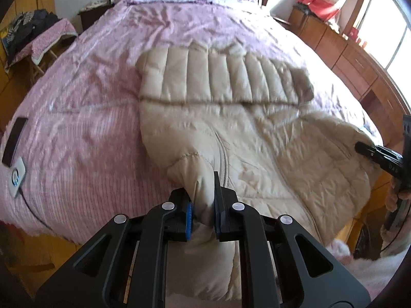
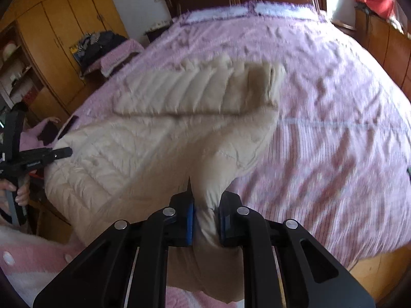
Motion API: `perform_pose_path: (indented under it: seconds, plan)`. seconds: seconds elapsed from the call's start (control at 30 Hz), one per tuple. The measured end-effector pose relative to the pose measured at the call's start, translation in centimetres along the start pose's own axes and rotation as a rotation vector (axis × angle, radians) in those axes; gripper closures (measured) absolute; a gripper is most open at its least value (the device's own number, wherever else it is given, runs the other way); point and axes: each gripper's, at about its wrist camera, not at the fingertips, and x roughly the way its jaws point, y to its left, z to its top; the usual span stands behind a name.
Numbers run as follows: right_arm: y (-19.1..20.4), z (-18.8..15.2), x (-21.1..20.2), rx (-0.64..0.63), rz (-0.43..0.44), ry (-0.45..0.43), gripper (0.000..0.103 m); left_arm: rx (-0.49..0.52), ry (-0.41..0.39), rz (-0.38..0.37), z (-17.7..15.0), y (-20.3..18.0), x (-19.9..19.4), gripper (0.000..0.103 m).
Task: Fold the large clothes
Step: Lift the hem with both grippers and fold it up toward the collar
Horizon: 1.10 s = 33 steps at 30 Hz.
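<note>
Both the left gripper (image 1: pixel 203 200) and the right gripper (image 2: pixel 205 213) pinch the near edge of the beige quilted puffer jacket (image 1: pixel 231 118) on the pink bedspread (image 1: pixel 84 97).

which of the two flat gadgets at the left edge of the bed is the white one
The white device, the one nearer the foot of the bed, with a ring mark and a cable. The dark phone beside it is black.
</note>
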Motion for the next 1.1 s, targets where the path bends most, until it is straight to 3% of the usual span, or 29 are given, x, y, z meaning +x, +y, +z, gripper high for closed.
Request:
perform_pose_path:
  seconds: [0.3,0.53,0.77,1.1]
  plan:
    - [-0.8,6.3,1.2,-0.019,-0.059,-0.107,0.088,0.026,-0.114,0.027,7.3,-0.4,0.5,0.091]
    - [-2.6,10.8,4.0,0.015,-0.103,-0.138,0.088,0.029,-0.159,0.063,13.2,-0.3,2.3,0.091]
    - [-4.5,14.4,8.0,0.052,-0.158,-0.128,0.088,0.007,-0.148,0.102,17.8,0.7,6.4,0.091]
    - [-8.0,15.7,15.9,0.121,-0.218,-0.03,0.088,-0.038,-0.071,0.126,20.0,2.6,13.8,0.09]
